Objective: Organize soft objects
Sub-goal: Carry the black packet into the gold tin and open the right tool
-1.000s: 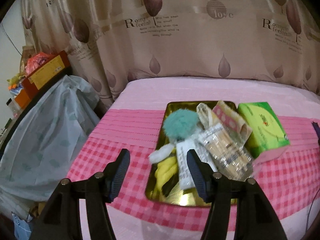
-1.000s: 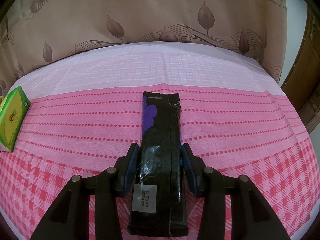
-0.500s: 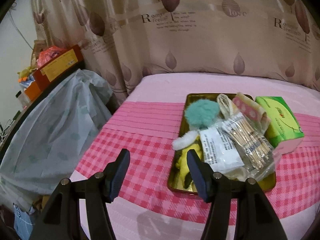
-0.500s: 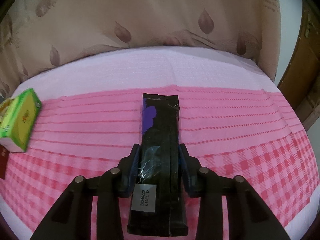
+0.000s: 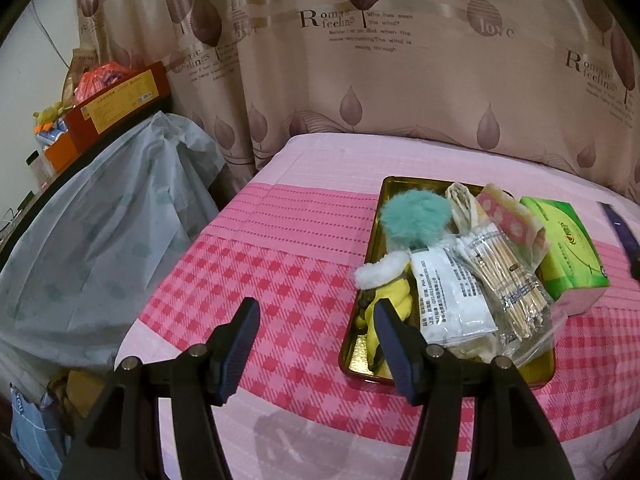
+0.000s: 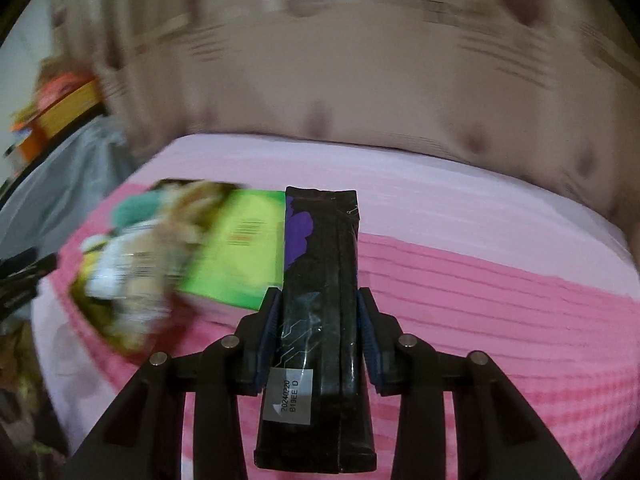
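My right gripper (image 6: pixel 318 300) is shut on a long black packet (image 6: pixel 320 280) with a purple patch and a white date sticker, held above the pink bed. The packet's tip also shows at the right edge of the left wrist view (image 5: pixel 622 232). A gold tray (image 5: pixel 352 356) lies on the bed and holds a teal pom-pom (image 5: pixel 416 216), a white and yellow plush, a white sachet (image 5: pixel 444 292) and a bag of cotton swabs (image 5: pixel 504 276). A green tissue pack (image 5: pixel 568 248) lies right of the tray; in the right wrist view it (image 6: pixel 236 256) is blurred. My left gripper (image 5: pixel 314 324) is open and empty, left of the tray's near end.
A leaf-print curtain (image 5: pixel 400 80) hangs behind the bed. A grey plastic cover (image 5: pixel 100 232) drapes furniture left of the bed, with red and orange boxes (image 5: pixel 120 100) on top. The bed's left edge (image 5: pixel 132 332) is near my left gripper.
My right gripper has swung left with the black packet, bringing the tissue pack and tray into its view. My left gripper has shifted left, away from the tray, still open.
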Available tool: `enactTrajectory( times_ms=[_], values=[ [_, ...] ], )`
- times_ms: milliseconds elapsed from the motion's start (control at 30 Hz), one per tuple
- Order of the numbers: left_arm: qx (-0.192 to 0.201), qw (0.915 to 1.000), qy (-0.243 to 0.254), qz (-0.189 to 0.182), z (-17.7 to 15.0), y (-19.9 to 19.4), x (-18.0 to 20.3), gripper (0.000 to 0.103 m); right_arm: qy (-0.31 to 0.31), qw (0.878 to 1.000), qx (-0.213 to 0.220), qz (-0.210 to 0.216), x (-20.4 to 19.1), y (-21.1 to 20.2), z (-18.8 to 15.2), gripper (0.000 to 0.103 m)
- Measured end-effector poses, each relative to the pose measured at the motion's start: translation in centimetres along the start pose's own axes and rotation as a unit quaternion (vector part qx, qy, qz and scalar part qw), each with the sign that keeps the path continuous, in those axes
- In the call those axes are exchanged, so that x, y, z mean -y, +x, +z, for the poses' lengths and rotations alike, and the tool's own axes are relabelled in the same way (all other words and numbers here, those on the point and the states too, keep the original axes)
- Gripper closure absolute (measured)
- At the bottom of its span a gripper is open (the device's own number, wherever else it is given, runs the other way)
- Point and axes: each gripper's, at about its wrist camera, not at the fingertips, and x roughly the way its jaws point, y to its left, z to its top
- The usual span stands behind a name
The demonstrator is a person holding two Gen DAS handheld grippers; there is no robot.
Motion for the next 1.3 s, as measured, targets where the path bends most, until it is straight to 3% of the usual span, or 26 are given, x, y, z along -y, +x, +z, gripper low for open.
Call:
enactTrajectory(
  times_ms=[200, 467, 900, 1133, 1200, 1300],
  values=[
    [-0.004, 0.9999, -0.016, -0.003, 0.0, 0.2, -0.7, 0.042, -0.045, 0.997, -0.011, 0.057, -7.9, 1.8, 1.8, 0.069],
    [-0.008, 0.9993, -0.037, 0.0, 0.2, 0.5, -1.4, 0.042, -0.079, 0.995, -0.031, 0.057, -14.2, 5.4, 2.7, 0.069],
    [-0.007, 0.9991, -0.042, -0.007, 0.3, 0.5, -1.6, 0.042, -0.092, 0.995, -0.028, 0.015, -16.3, 9.2, 4.7, 0.067],
    [-0.002, 0.999, -0.044, -0.01, 0.4, 0.3, -1.5, 0.043, -0.096, 0.995, -0.022, 0.008, -16.7, 9.1, 4.4, 0.063],
    [-0.001, 0.999, -0.044, -0.012, 0.5, 0.2, -1.4, 0.042, -0.094, 0.995, -0.02, 0.009, -16.6, 8.7, 4.3, 0.059],
    [0.002, 0.9989, -0.043, -0.015, 0.4, 0.0, -1.4, 0.043, -0.084, 0.996, -0.014, 0.02, -16.5, 7.6, 3.9, 0.04]
  ],
)
